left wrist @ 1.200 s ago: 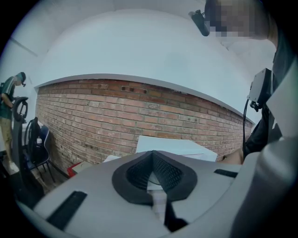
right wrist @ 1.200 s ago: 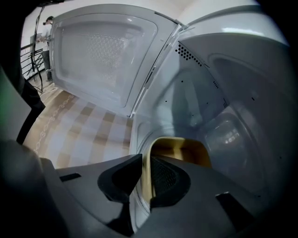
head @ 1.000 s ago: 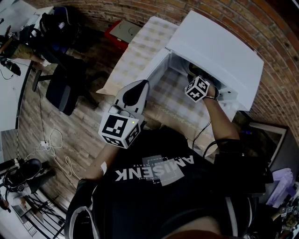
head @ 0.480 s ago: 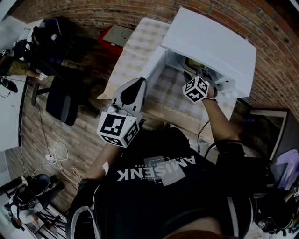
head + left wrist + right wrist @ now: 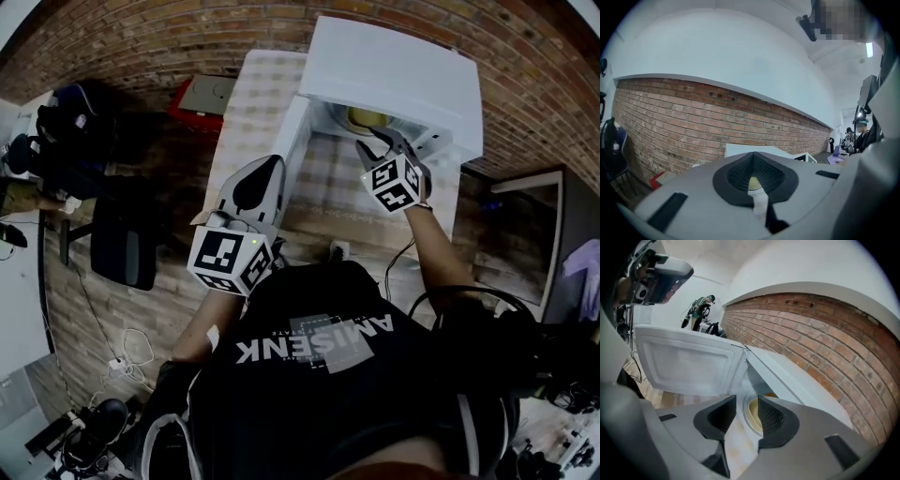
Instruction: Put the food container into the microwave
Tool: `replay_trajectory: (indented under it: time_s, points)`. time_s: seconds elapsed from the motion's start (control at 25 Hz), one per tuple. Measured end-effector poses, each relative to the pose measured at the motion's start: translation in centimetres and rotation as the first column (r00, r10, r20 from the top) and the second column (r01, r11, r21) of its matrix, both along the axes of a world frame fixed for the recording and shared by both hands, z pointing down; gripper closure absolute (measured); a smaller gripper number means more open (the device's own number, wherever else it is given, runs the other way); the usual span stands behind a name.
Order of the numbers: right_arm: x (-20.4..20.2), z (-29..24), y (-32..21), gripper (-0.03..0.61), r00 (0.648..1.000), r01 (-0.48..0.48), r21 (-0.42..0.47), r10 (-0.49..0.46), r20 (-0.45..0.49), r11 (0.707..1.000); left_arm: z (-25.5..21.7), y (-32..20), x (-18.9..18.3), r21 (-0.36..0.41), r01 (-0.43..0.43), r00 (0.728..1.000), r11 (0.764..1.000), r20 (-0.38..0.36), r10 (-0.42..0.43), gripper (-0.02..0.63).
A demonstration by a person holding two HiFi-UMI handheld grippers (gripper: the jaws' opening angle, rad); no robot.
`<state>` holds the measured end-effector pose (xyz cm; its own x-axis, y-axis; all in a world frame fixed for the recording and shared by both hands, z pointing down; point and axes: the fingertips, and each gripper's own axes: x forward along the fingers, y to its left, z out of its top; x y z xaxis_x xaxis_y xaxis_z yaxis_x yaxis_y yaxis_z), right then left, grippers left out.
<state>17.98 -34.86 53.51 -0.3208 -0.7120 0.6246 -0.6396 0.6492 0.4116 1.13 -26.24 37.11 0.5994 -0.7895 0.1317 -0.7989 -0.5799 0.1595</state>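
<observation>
The white microwave [image 5: 394, 75] stands on the table with its door [image 5: 292, 141] swung open to the left. A round cream food container [image 5: 366, 118] sits inside the cavity. My right gripper [image 5: 380, 145] hovers just in front of the opening, above the table, apart from the container. Its jaws have just been opening and stand open with nothing between them. In the right gripper view the container [image 5: 753, 416] shows through the gap between the pads [image 5: 773, 420], beside the door [image 5: 684, 364]. My left gripper [image 5: 262, 178] hangs left of the door, shut and holding nothing.
A checked cloth covers the table [image 5: 328, 192]. A brick wall runs behind the microwave. A red box [image 5: 202, 94] and a dark office chair [image 5: 117, 244] stand on the wooden floor at left. A plug [image 5: 337, 250] lies at the table's near edge.
My right gripper has come up and back out of the microwave opening, leaving the container inside. My left gripper has hardly moved.
</observation>
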Motion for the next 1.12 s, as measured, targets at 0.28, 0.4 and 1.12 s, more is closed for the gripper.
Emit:
replay_trajectory:
  time_s: [0.28, 0.4, 1.12]
  points:
    - [1.1, -5.2, 2.6, 0.420, 0.977, -0.155, 0.059, 0.144, 0.158, 0.986, -0.6, -0.6, -2.0, 0.022, -0.037, 0.999, 0.999, -0.024, 0.037, 0.601]
    - [1.8, -7.7, 3.7, 0.431, 0.955, -0.218, 0.082, 0.195, 0.222, 0.973, -0.9, -1.1, -2.3, 0.032, -0.061, 0.998, 0.998, -0.032, 0.063, 0.601]
    - [4.4, -18.3, 9.7, 0.480, 0.836, -0.442, 0.216, 0.314, 0.450, 0.870, -3.0, -2.9, -5.4, 0.103, -0.091, 0.993, 0.991, -0.063, 0.098, 0.603]
